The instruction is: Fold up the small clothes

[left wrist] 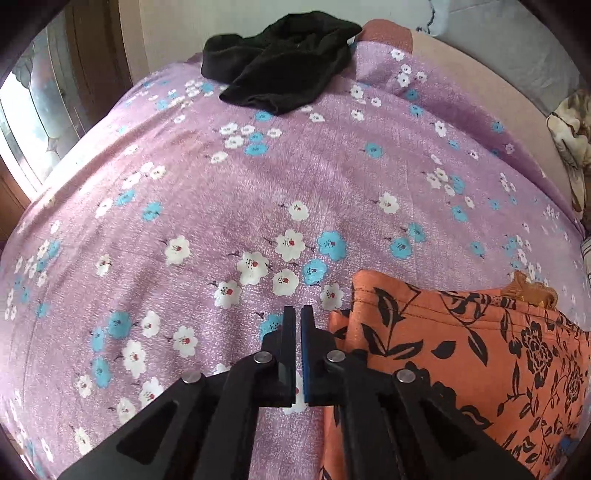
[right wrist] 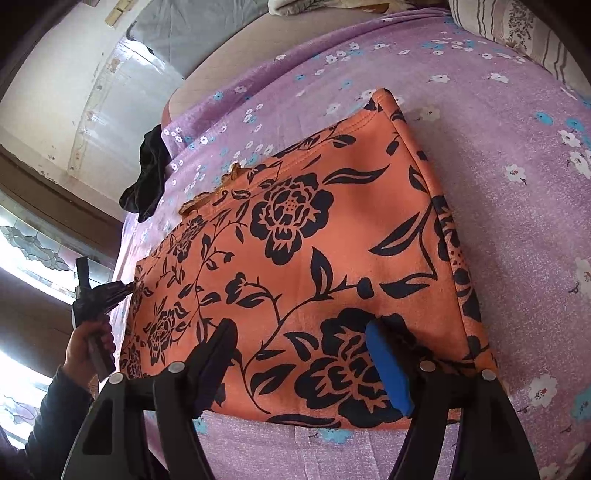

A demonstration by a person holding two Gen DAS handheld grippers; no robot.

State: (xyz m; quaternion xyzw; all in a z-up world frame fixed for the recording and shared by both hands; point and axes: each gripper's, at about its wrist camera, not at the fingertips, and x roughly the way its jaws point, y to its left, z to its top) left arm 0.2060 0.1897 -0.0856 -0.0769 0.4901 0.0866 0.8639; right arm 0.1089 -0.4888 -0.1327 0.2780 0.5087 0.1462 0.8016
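Note:
An orange garment with black flower print (right wrist: 332, 236) lies folded flat on the purple flowered bedsheet (right wrist: 517, 221). It also shows in the left wrist view (left wrist: 461, 362) at the lower right. My right gripper (right wrist: 303, 328) is open, its fingers spread just above the garment's near edge. My left gripper (left wrist: 298, 314) is shut and empty, just left of the garment's corner over the sheet (left wrist: 221, 192); it also shows in the right wrist view (right wrist: 125, 286) at the garment's left edge. A crumpled black garment (left wrist: 280, 59) lies at the far end of the bed.
A window (left wrist: 29, 110) and wooden frame stand left of the bed. Pillows and bedding (right wrist: 509, 26) lie at the far right. The black garment (right wrist: 147, 177) hangs near the bed's left edge.

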